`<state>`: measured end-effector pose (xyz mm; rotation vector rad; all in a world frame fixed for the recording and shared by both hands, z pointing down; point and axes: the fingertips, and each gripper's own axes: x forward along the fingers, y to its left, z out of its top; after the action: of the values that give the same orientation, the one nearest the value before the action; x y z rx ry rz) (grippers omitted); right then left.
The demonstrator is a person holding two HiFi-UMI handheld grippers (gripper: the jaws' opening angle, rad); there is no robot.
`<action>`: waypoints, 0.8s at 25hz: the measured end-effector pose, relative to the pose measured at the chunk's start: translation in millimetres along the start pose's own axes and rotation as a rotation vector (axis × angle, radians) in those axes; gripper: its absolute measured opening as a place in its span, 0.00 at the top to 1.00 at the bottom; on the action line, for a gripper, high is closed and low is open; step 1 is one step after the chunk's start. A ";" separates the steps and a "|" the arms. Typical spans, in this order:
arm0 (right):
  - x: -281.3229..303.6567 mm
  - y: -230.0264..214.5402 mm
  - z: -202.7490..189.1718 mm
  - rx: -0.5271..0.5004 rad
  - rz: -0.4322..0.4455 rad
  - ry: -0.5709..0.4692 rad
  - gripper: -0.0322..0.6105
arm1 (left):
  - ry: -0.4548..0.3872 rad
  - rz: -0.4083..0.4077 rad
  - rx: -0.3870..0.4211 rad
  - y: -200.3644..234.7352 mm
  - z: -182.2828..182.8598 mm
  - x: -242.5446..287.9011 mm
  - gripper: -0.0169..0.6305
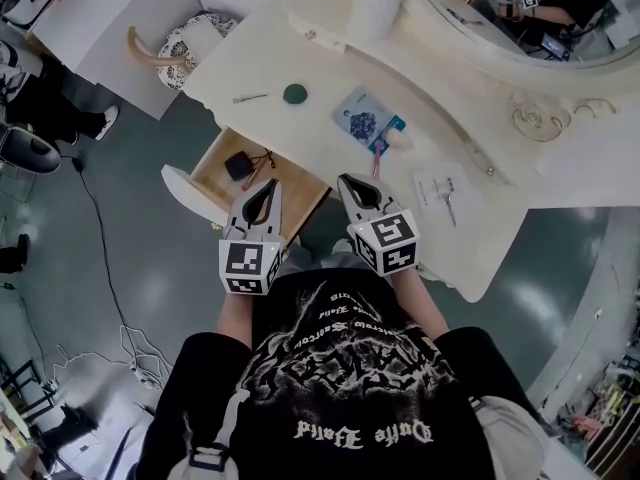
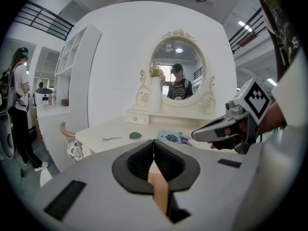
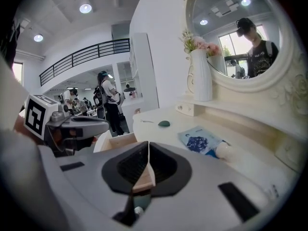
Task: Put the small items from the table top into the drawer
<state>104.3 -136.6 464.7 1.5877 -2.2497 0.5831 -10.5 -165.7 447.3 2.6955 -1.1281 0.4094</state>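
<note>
At the far left of the head view, a patterned stool (image 1: 190, 40) stood beside the cream dressing table (image 1: 300, 53). Below the table's left end the drawer (image 1: 213, 163) was pulled open, and a small black item (image 1: 238, 165) lay inside it on the wooden bottom. The left gripper (image 1: 267, 188) hung over the right side of the drawer. Its jaws were pressed together and nothing was between them. On the table top, well behind it, lay a thin metal clip (image 1: 250, 98) and, next to that, a round green item (image 1: 294, 94). The right gripper (image 1: 351, 181) was held at the front edge of the table, its jaws also closed flat against each other and empty. Beyond its tips lay a blue packet (image 1: 363, 120), with a pale tube (image 1: 400, 139) at the packet's right corner. Further right, a white sheet (image 1: 438, 183) with a small metal tool (image 1: 449, 204) on it lay near the table's edge.
</note>
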 end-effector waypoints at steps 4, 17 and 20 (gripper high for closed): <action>-4.6 -2.7 0.4 -0.012 -0.004 -0.013 0.93 | -0.003 0.006 0.000 -2.1 0.6 -0.6 0.95; -17.5 -16.9 0.0 -0.021 -0.045 -0.046 0.93 | -0.007 0.017 0.009 -7.7 3.1 0.9 0.95; -18.5 -17.4 -0.1 -0.030 -0.047 -0.049 0.94 | -0.009 0.022 0.011 -7.1 3.6 -0.3 0.95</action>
<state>126.7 -126.7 458.3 1.6531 -2.2385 0.5005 -5.0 -161.5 443.3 2.6995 -1.1623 0.4081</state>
